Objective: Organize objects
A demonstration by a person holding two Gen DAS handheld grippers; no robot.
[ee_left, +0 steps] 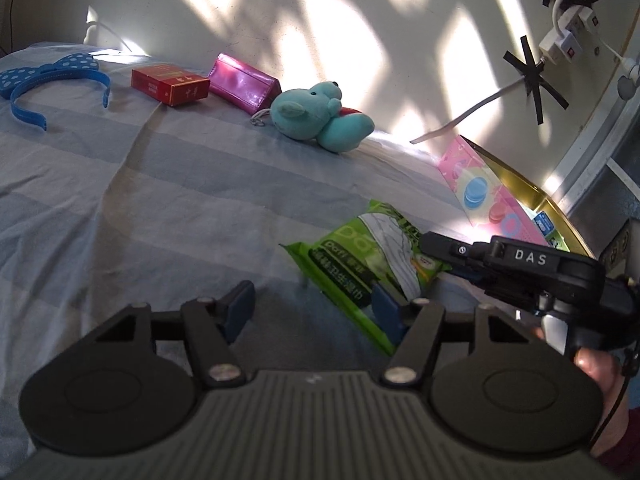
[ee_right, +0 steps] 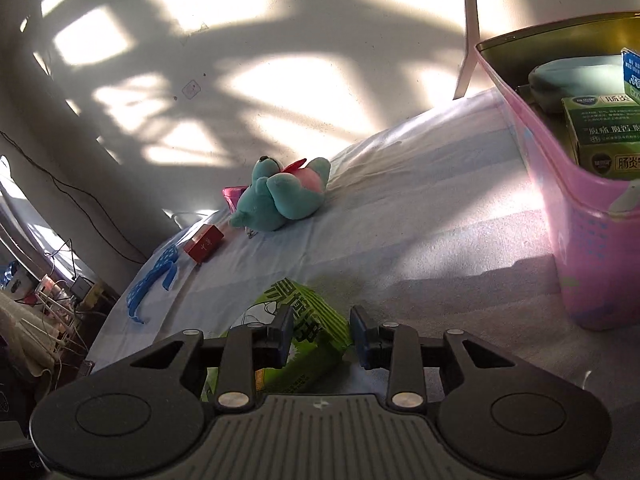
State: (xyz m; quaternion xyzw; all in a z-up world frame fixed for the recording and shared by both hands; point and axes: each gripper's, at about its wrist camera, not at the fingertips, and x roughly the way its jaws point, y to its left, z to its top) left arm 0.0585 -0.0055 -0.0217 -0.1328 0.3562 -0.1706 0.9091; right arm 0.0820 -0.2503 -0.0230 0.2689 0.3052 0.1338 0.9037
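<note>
A green pack of wet wipes (ee_left: 368,264) lies on the striped bed sheet; it also shows in the right wrist view (ee_right: 296,332). My right gripper (ee_right: 322,334) is open with its two blue pads on either side of the pack's end, apart from it. In the left wrist view the right gripper (ee_left: 436,246) reaches the pack from the right. My left gripper (ee_left: 316,310) is open and empty, just in front of the pack. A teal plush toy (ee_left: 318,116), a magenta pouch (ee_left: 244,82), a red box (ee_left: 170,84) and a blue polka-dot headband (ee_left: 52,76) lie along the wall.
A pink bin (ee_right: 584,232) stands on the bed at the right, holding green medicine boxes (ee_right: 600,128) and a grey case (ee_right: 572,76). The bin also shows in the left wrist view (ee_left: 480,188). A power strip (ee_left: 560,36) hangs on the wall. Cluttered furniture (ee_right: 44,300) stands beyond the bed's left edge.
</note>
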